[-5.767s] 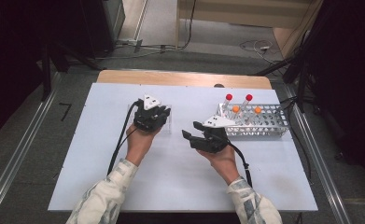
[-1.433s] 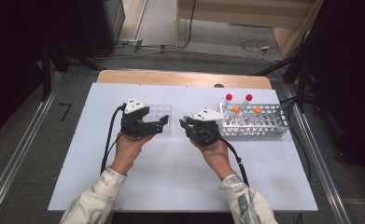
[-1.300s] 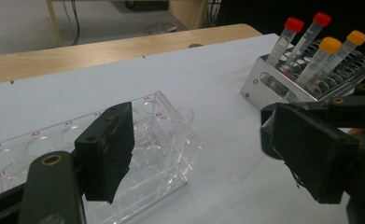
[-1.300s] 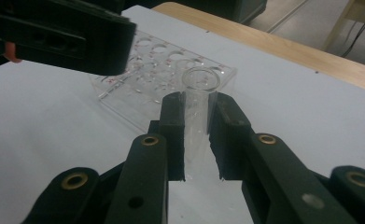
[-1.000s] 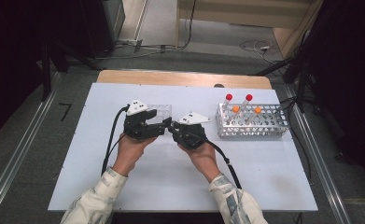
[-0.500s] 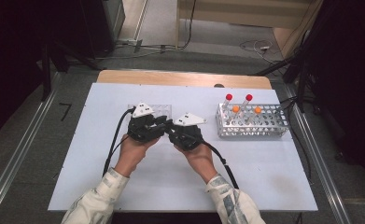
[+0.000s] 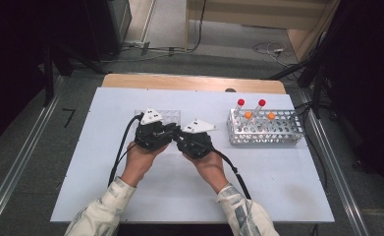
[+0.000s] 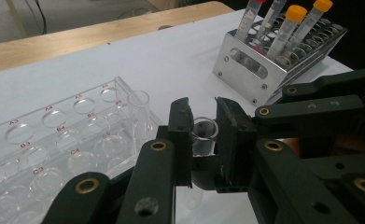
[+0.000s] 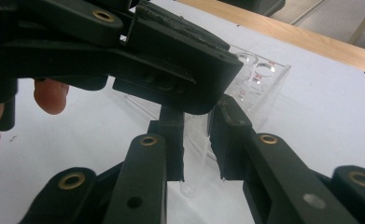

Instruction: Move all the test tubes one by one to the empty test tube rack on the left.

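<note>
Where the two hands meet at the middle of the white table [image 7: 278,196] in the high view, the left gripper [image 7: 166,133] and the right gripper [image 7: 179,140] point their black tips at each other, just in front of the clear plastic tube rack [image 7: 161,116]. The silver metal rack of red- and orange-capped tubes [image 7: 265,129] stands well apart, to the right.

In the left gripper view, the left gripper [image 8: 203,135] has just been closing, and its jaws clamp the small clear glass test tube [image 8: 203,134] near its open rim, one pad on each side. The tube stands upright between them, just beside the clear rack [image 8: 54,149], in which another empty glass tube [image 8: 138,114] stands. The metal rack [image 8: 269,60] sits further back on the right.

In the right gripper view, the right gripper [image 9: 196,140] has just been opening a little; its jaws flank the lower part of the same glass tube [image 9: 195,158], and a narrow gap shows on each side. The tube's rounded bottom hangs between them, while the left gripper's jaws [image 9: 180,70] hold it from above.
</note>
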